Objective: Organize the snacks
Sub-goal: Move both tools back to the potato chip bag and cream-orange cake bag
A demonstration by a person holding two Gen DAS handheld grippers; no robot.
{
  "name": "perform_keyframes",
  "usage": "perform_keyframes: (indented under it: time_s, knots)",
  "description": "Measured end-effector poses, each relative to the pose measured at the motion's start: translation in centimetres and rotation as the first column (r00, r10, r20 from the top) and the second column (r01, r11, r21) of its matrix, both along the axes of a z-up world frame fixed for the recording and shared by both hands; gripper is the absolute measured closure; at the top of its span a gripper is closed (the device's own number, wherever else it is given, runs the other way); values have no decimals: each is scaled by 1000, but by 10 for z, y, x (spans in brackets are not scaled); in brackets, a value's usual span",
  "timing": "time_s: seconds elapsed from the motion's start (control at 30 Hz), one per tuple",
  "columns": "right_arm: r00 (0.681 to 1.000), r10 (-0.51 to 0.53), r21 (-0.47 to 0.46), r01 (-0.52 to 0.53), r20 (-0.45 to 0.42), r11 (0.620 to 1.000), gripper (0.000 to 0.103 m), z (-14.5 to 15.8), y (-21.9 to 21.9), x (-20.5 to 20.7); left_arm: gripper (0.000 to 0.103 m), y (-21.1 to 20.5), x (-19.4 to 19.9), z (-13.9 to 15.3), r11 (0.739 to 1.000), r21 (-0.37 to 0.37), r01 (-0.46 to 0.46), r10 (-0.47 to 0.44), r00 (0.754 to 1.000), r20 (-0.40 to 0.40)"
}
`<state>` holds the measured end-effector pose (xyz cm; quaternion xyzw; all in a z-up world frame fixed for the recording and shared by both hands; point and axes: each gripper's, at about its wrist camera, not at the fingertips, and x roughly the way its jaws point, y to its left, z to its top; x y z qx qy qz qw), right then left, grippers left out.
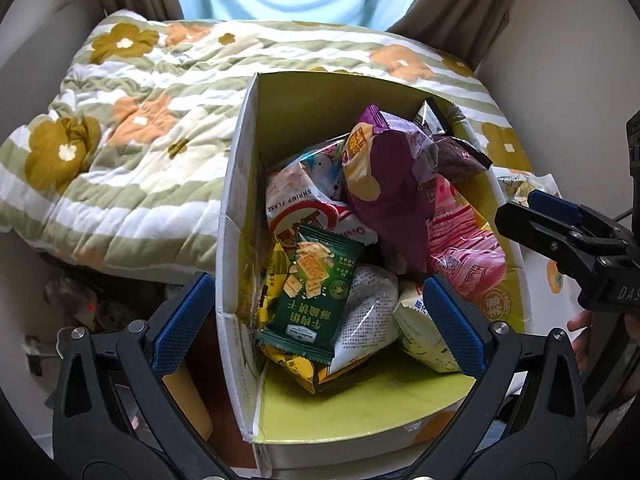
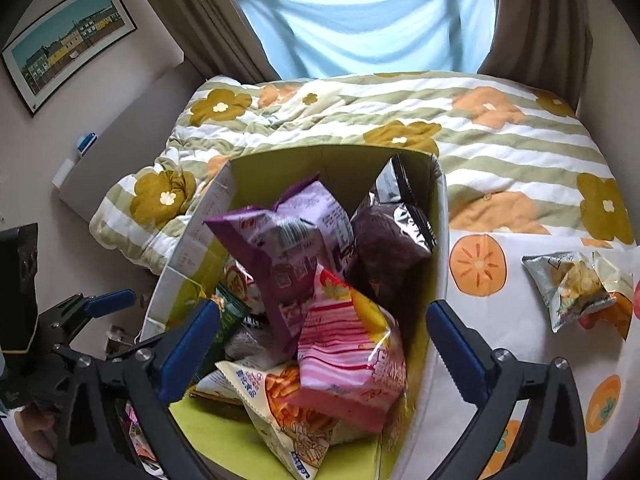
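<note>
A cardboard box [image 1: 240, 184] with a green inside holds several snack bags. A purple bag [image 1: 384, 184] lies on top, with a pink striped bag [image 1: 464, 240], a green cracker pack [image 1: 316, 280] and a dark brown bag [image 1: 460, 156] around it. My left gripper [image 1: 320, 320] is open and empty over the box's near end. My right gripper [image 2: 320, 344] is open and empty above the pink bag [image 2: 348, 360] and purple bag [image 2: 280, 248]. It also shows in the left wrist view [image 1: 560, 232] at the box's right side. One loose chip bag [image 2: 572, 284] lies on the cloth right of the box [image 2: 188, 240].
The box sits on a bed with a flowered, green-striped quilt [image 2: 480, 140]. A white cloth with orange fruit prints [image 2: 480, 264] covers the near right. Curtains [image 2: 360, 20] hang behind. A framed picture [image 2: 68, 40] hangs on the left wall. The floor with clutter [image 1: 80, 304] lies left.
</note>
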<state>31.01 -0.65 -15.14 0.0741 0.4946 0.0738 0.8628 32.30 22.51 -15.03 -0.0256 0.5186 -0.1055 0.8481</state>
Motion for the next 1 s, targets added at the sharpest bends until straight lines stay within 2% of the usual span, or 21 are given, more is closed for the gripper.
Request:
perform_keyframes:
  time_s: [0.23,0.43,0.57,0.8,0.9,1.0]
  knots:
    - [1000,-4,-3,4,26,1000,0,12,2,-10,0,-5,-6,13,1000,11,22,-22,999,32]
    - [1000,-20,-18,20,20,1000,1,21,0,-16,0,-21,-12,24,998,-11,64,-64,997,51]
    - [999,-42,8,42,28,999,0,35,-12,-23,0,-37,-17,36,996,-23,90,-88,994,70]
    - [991,-117,17,116,59,993,0,59,-72,-33,0,-88,-17,53,992,-50,114,-109,991,78]
    - [988,-128,-13,129,85,992,0,73,-108,-37,0,-121,-15,59,988,-110,109,-102,992,69]
    - [987,-123,-27,127,102,992,0,85,-146,-41,0,-163,-11,66,988,-119,102,-94,993,68]
